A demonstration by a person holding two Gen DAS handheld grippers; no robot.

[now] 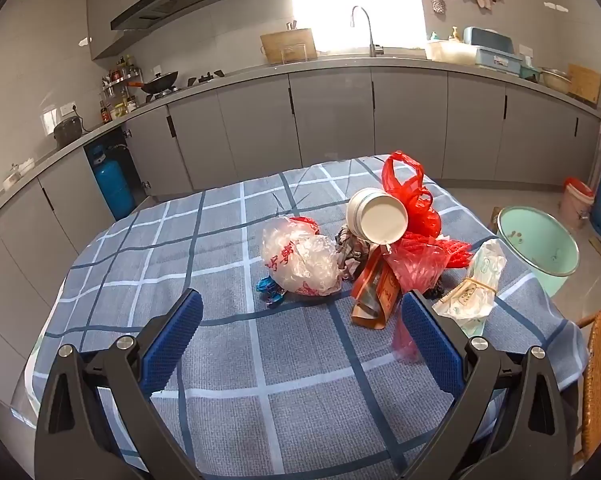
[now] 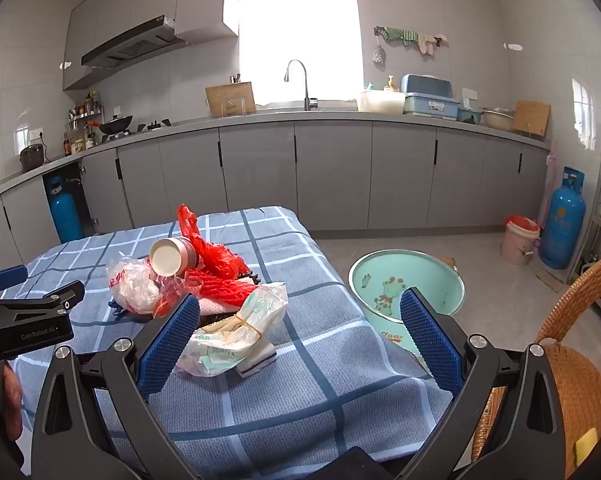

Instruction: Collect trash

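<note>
A heap of trash lies mid-table on the blue checked cloth (image 1: 260,360): a clear crumpled bag with red print (image 1: 300,260), a tipped white paper cup (image 1: 376,218), red plastic bags (image 1: 412,208), an orange-brown packet (image 1: 374,296) and a pale wrapper bound with a rubber band (image 1: 472,288). My left gripper (image 1: 300,324) hovers open in front of the heap, nothing between its fingers. The right gripper (image 2: 300,328) is open too, with the banded wrapper (image 2: 236,332) just inside its left finger, untouched. The left gripper (image 2: 32,304) shows at the right wrist view's left edge.
A mint-green basin (image 2: 408,284) stands on the floor right of the table. A wicker chair (image 2: 572,360) sits at the near right. A pink bucket (image 2: 520,240) and blue gas cylinder (image 2: 562,220) stand by the far wall. Grey cabinets (image 2: 332,172) run behind.
</note>
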